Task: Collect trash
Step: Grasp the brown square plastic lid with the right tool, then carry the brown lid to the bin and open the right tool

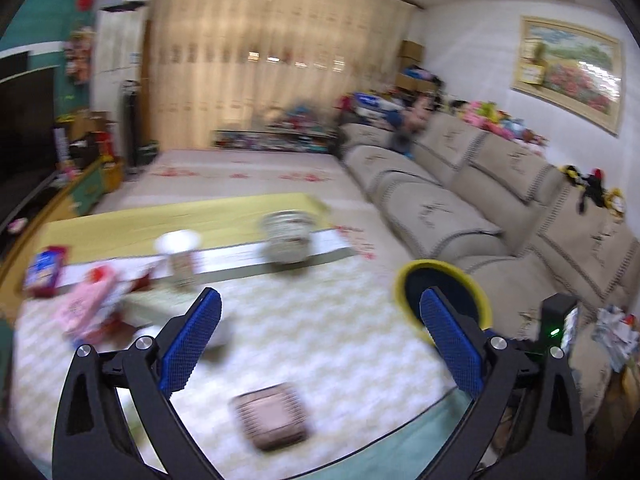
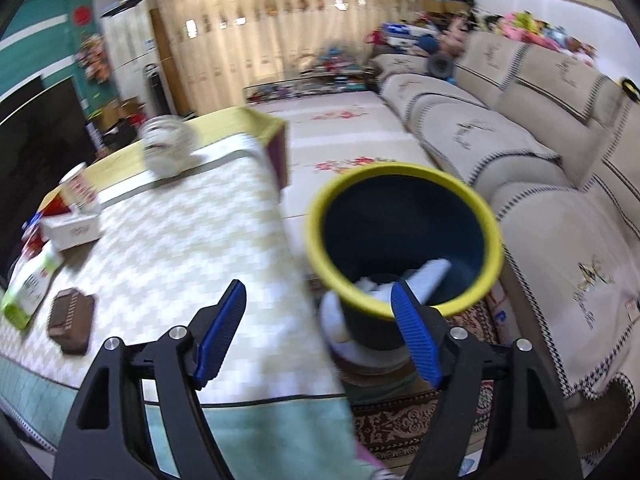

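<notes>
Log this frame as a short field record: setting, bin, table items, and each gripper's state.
setting: living room, low table with patterned cloth, beige sofa at right
bin: dark trash bin with yellow rim on the floor between table and sofa, white scraps inside
table items: brown wallet-like object, white box, paper cup, glass jar
left gripper: open, empty
right gripper: open, empty
</notes>
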A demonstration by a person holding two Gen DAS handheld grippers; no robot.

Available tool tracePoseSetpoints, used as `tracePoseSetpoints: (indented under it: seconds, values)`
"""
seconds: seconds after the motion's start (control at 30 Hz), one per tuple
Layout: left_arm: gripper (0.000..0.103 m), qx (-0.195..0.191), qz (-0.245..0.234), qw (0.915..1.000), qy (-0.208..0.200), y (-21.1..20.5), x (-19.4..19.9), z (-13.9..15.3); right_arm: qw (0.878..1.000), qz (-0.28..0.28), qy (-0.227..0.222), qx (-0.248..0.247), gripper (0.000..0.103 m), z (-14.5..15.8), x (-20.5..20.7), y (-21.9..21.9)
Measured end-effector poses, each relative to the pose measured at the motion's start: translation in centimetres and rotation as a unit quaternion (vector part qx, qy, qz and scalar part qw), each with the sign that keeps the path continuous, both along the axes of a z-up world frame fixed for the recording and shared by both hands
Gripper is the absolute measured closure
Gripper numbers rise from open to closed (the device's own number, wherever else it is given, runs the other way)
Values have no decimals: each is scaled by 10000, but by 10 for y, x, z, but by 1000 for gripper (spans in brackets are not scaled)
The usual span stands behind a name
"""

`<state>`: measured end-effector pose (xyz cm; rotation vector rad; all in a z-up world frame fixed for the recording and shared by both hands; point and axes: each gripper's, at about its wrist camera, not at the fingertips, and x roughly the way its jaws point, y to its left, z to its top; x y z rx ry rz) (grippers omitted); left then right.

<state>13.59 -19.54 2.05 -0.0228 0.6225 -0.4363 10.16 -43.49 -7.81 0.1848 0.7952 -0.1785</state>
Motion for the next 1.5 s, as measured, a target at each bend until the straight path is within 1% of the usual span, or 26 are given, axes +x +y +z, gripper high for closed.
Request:
tracePoseSetpoints:
  seconds: [0.1, 0.27, 0.47, 0.53, 0.6, 0.8, 0.83, 0.9, 1.03, 1.07, 1.13, 1.23, 1.4, 1.5]
  values:
    - [5, 58, 511, 9986, -73, 49, -11, -5, 9993, 376, -31, 16, 32, 5, 6, 38]
    - [5, -24, 1133, 9936, 13, 119, -21, -19, 9952, 972, -96, -3, 29, 13, 8, 100]
    - [5, -133, 1576, 9874, 84, 169, -29, -36, 9832, 1826, 33, -37, 28, 6, 14, 182]
    - [5, -164, 1643, 9862, 104, 179, -30, -39, 9808, 1948, 44, -59, 26, 2, 16, 197]
    - [5, -187, 1688, 9854, 126, 184, -31, -42, 9810, 1939, 14, -103, 24, -1, 18, 207]
    - [5, -222, 1719, 9847, 152, 188, -32, -48, 9824, 1851, 205, -121, 24, -17, 31, 214]
    - [5, -234, 1725, 9846, 177, 189, -31, -49, 9823, 1849, 245, -150, 28, -20, 33, 215]
    - [5, -249, 1728, 9844, 227, 188, -29, -52, 9816, 1872, 332, -163, 33, -24, 36, 215]
    - [5, -223, 1708, 9846, 304, 185, -27, -58, 9811, 1883, 417, -167, 40, -29, 38, 215]
    - [5, -216, 1699, 9847, 318, 184, -26, -59, 9809, 1891, 429, -175, 40, -30, 38, 214]
    - [5, -208, 1687, 9849, 337, 183, -25, -61, 9806, 1910, 405, -154, 45, -29, 38, 214]
    - [5, -197, 1691, 9847, 362, 182, -24, -63, 9802, 1942, 381, -46, 46, -26, 37, 211]
    - [5, -163, 1679, 9848, 417, 179, -21, -67, 9813, 1902, 302, -7, 46, -19, 33, 203]
    - [5, -127, 1660, 9851, 434, 176, -19, -68, 9846, 1735, 217, 30, 46, -12, 34, 188]
